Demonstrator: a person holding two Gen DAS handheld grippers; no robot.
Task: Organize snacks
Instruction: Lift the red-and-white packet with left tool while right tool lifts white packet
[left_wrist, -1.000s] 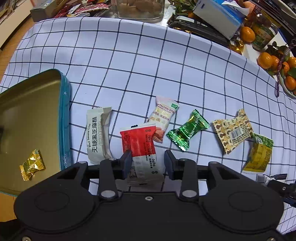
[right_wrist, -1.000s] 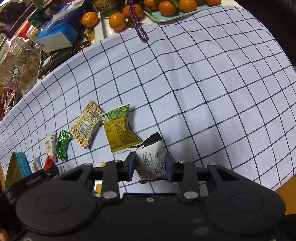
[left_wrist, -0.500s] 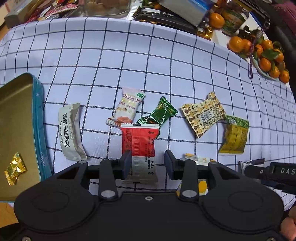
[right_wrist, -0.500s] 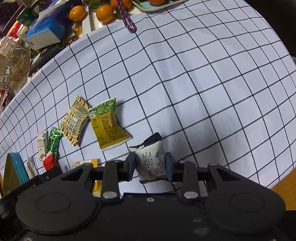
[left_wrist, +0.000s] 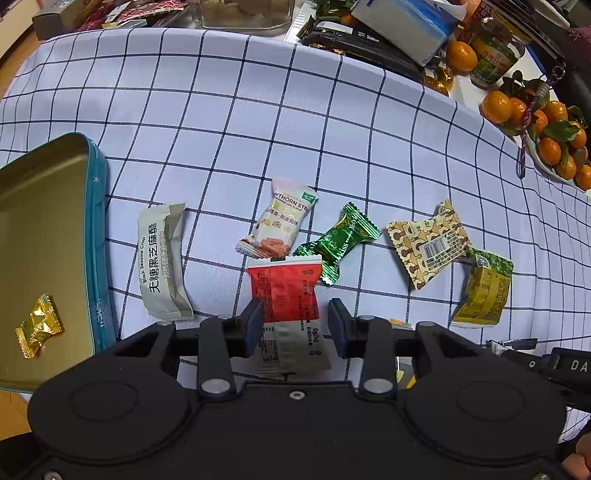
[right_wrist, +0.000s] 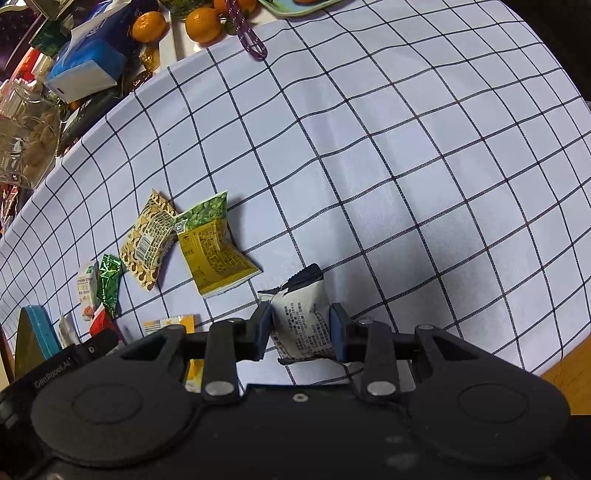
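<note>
Well, from the left wrist view, the left gripper has swung back toward the open tin over the last half second. The tin's gold inside now fills more of the left edge than it did. The red packet has travelled with the fingers and keeps its place between them while the snacks behind it shift, so I judge it lifted off the tabletop and on its way to the tin. The fingers stand moderately apart, closed on the packet. The left pad presses its edge; on the right I see a sliver of a gap, so the hold may be light. One gold candy already lies in the tin. The grey sesame bar lies between tin and packet.

From the right wrist view, little has changed. The right gripper hangs above the checked cloth with its fingers clamped on both sides of a white packet, dark end pointing forward. It is well apart from the tin at the far left, so it looks set to follow the red one.
</note>
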